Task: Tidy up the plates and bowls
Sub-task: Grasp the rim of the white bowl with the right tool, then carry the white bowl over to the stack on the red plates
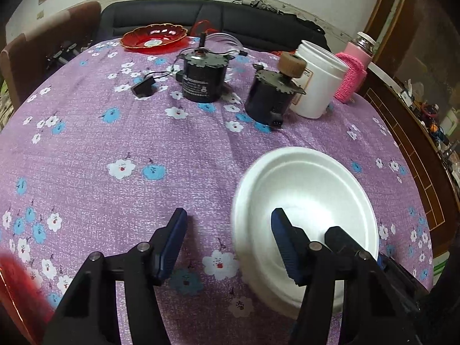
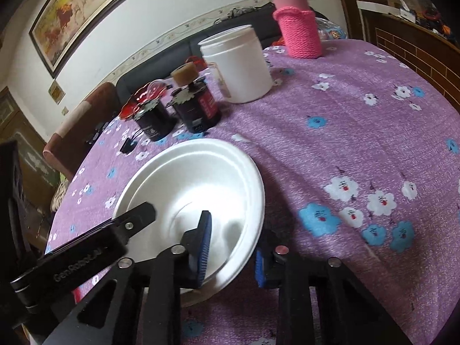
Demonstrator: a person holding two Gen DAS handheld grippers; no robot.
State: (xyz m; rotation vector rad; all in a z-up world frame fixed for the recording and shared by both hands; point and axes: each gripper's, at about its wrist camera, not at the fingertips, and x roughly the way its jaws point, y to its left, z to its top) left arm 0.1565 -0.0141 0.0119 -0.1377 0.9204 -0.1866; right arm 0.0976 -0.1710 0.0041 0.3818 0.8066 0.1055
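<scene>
Two wrist fisheyes, low over the tablecloth (image 1: 143, 149), facing forward, sharing the white plate (image 1: 310, 189).

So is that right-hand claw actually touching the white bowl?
Cannot tell. In the right wrist view the right gripper straddles the white bowl's near rim, one finger inside, one outside, but motion blur hides any contact.

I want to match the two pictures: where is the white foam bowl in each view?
Left wrist view: the white foam bowl is lower right, beside the left gripper.
Right wrist view: it is lower centre-left, its rim between the right gripper fingers.
Shared landmark: the white jar beyond it.
</scene>
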